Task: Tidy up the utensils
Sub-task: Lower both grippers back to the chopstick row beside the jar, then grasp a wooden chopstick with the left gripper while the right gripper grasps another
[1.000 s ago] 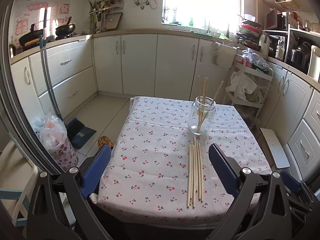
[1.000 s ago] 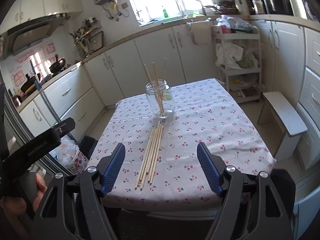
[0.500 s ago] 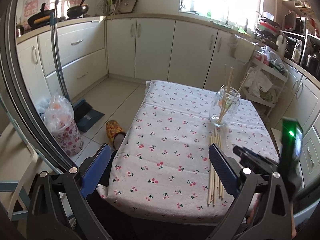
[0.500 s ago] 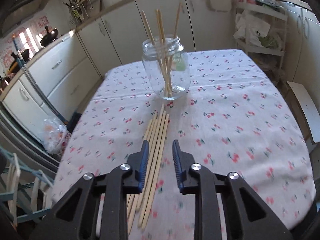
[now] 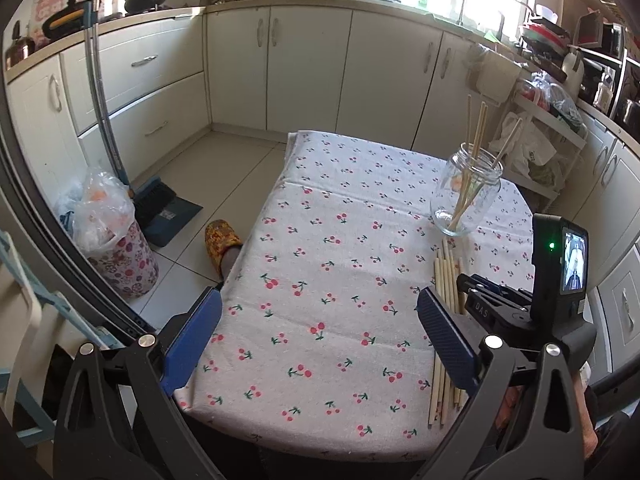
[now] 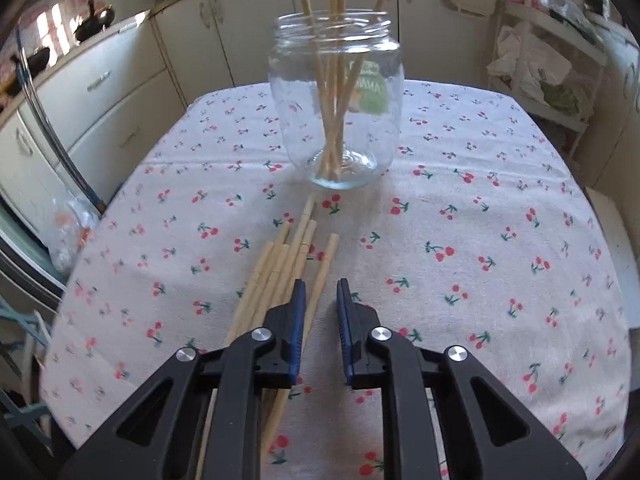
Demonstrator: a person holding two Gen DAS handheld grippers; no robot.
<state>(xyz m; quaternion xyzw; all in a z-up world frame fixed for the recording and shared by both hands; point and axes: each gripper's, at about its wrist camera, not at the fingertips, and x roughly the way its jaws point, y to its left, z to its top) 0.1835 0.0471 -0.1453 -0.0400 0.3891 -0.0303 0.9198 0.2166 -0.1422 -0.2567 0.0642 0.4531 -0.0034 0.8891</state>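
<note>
left gripper [image 5: 318, 342]: black frame, blue pads, silver screws | right gripper [image 6: 321, 304]: same build, camera with lit screen, green LED

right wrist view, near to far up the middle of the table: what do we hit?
right gripper → loose wooden chopsticks lying on the cherry-print tablecloth → glass jar with chopsticks standing in it → table's far edge → white cabinets.

Cherry-print tablecloth [image 5: 320, 280] over the surface. Beside it on the floor: yellow slipper [image 5: 221, 240], dustpan [image 5: 168, 210], floral bin [image 5: 120, 256] lined with a plastic bag. Cream cabinets [image 5: 308, 68] behind.
</note>
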